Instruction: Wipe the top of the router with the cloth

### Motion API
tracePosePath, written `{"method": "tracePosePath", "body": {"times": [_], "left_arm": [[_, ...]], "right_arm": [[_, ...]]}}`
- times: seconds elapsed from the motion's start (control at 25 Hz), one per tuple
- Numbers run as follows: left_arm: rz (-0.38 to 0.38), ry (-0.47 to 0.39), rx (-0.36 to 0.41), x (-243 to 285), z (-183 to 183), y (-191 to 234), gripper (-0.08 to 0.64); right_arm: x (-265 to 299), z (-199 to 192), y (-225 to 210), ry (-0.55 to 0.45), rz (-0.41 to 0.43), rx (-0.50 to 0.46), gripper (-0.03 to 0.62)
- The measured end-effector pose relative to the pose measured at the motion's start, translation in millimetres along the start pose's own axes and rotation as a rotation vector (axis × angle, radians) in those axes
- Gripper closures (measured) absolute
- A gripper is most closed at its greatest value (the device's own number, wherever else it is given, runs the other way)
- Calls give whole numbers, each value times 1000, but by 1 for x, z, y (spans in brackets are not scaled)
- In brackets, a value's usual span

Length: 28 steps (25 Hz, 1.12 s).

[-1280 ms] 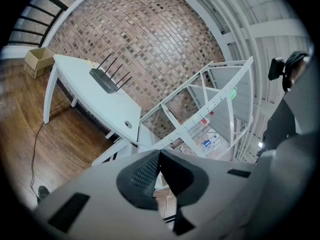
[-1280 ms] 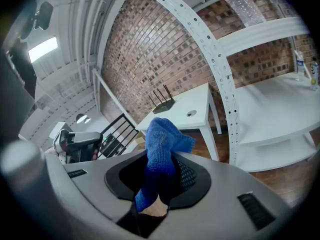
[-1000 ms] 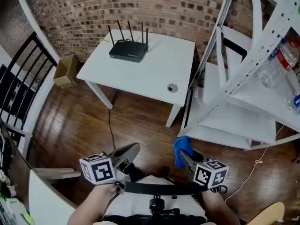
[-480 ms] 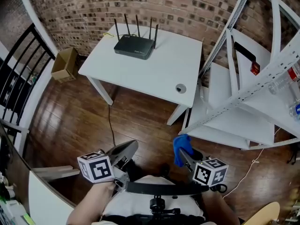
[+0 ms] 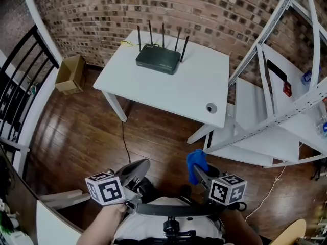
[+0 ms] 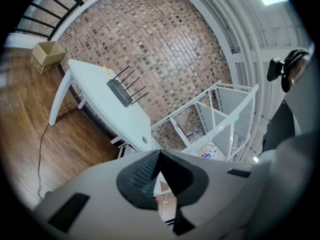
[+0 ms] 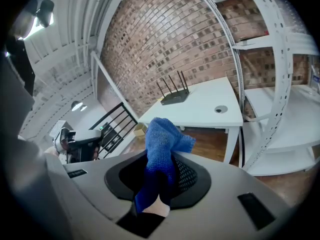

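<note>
Drifted right and lower in the head view since a second ago: router (image 5: 159,59) and table (image 5: 194,93). Clamped between the right gripper's (image 7: 162,170) pads: blue cloth (image 7: 162,139), bunched, sticking up past the tips. Pinched together at the tips, holding nothing: left gripper (image 6: 159,155). Well ahead of both, on the table's far left part by the brick wall (image 5: 102,4): router lying flat, long axis across the view, four antennas (image 5: 163,32) upright along its far edge. Print too small to read.
</note>
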State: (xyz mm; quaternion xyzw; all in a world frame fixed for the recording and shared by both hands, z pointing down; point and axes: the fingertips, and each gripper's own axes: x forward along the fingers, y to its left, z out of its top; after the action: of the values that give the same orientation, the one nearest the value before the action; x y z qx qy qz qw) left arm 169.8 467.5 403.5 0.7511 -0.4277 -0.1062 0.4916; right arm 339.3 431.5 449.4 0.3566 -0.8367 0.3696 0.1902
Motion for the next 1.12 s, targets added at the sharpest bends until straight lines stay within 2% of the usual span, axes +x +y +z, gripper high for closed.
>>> {"method": "tracePosePath", "body": {"times": [0.28,0.56,0.84,1.12], "left_arm": [[12,-4,-13,-53,35,48,532],[-4,3,-30,-70,51,74,532],[16,-4,-51,-57,65,90,532],[84,-42,-44,-29,107,107,532]], "right_arm": [[51,11,51,-14,-11,-7,471],[79,14,75,-6,-27,-8,471],[103,27,64,15,-24,-2,471],[158,72,31,16,0,10,469]]}}
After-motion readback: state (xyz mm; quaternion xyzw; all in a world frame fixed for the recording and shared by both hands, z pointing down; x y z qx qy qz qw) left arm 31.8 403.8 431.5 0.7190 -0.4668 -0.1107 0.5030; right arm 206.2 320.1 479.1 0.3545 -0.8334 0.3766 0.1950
